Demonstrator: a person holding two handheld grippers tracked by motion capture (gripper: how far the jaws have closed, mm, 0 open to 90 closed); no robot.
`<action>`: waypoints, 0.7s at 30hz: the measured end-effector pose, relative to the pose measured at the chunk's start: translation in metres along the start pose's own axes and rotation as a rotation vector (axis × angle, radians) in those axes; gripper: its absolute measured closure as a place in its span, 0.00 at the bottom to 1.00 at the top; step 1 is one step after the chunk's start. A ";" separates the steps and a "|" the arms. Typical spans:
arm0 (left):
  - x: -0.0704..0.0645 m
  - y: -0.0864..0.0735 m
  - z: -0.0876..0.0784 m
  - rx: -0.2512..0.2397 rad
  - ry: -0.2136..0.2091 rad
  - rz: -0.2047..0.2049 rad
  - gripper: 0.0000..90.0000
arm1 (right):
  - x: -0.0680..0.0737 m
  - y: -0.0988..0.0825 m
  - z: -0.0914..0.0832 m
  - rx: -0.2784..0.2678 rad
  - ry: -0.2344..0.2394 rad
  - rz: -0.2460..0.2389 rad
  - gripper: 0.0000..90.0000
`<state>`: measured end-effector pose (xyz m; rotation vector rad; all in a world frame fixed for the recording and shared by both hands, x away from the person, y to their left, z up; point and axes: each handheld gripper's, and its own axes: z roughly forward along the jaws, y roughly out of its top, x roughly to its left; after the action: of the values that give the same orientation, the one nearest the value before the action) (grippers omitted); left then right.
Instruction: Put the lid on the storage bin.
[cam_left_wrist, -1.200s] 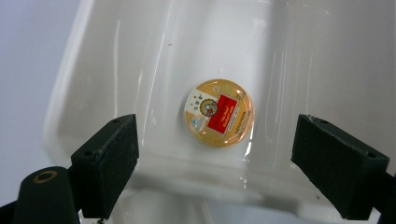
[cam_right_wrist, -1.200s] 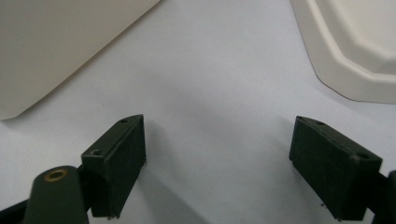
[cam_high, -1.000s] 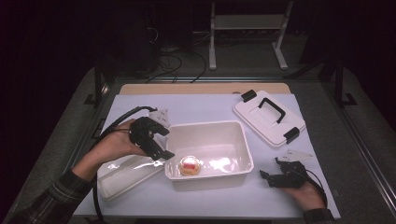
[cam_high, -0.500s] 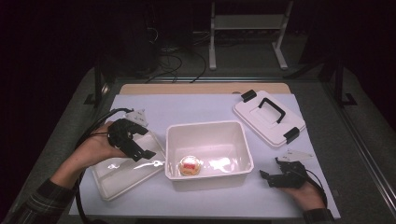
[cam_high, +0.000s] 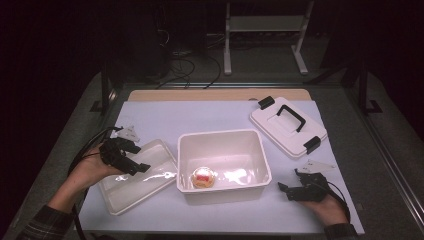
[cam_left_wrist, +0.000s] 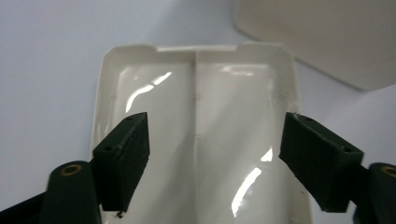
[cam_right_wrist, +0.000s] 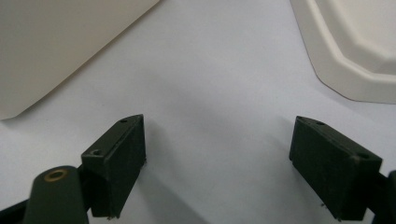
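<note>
The left gripper (cam_high: 131, 159) has been carried away from the deep white tub (cam_high: 223, 165) at the middle of the tabletop (cam_high: 210, 117) and lowered over the shallow white tray (cam_high: 137, 181) lying just to the tub's left, where a second ago it hung near the tub's left rim. Its jaws have just been closing a little, yet they are seen spread in the left gripper view, one to each side over the glossy inside of the tray (cam_left_wrist: 201, 135), with nothing pinched between them and no contact with the tray that can be made out. This is judged to mean that the tray is the next thing to be dealt with, a grasp being prepared rather than made. The right gripper (cam_high: 295, 186) has been kept in place on the tabletop to the right of the tub, its jaws spread over bare surface with nothing between them. In the tub a single small round item (cam_high: 203, 177), pale with a red patch, rests near the front left corner; the tray holds nothing. The tub's lid (cam_high: 287, 125), with black handle and clips, lies apart at the far right.
</note>
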<state>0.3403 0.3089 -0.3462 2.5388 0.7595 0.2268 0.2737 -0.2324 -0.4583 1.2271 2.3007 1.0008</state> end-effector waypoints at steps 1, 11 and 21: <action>0.003 -0.007 0.004 0.007 0.004 -0.017 0.30 | 0.000 0.000 0.000 0.000 0.000 0.000 0.20; 0.009 -0.032 0.028 0.035 -0.007 -0.045 0.50 | 0.000 0.000 0.000 0.000 0.000 0.000 0.20; 0.010 -0.044 0.050 0.063 -0.009 -0.069 0.68 | 0.000 0.000 0.000 0.000 0.000 0.000 0.20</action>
<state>0.3420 0.3267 -0.4109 2.5651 0.8614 0.1707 0.2737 -0.2324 -0.4584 1.2270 2.3006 1.0012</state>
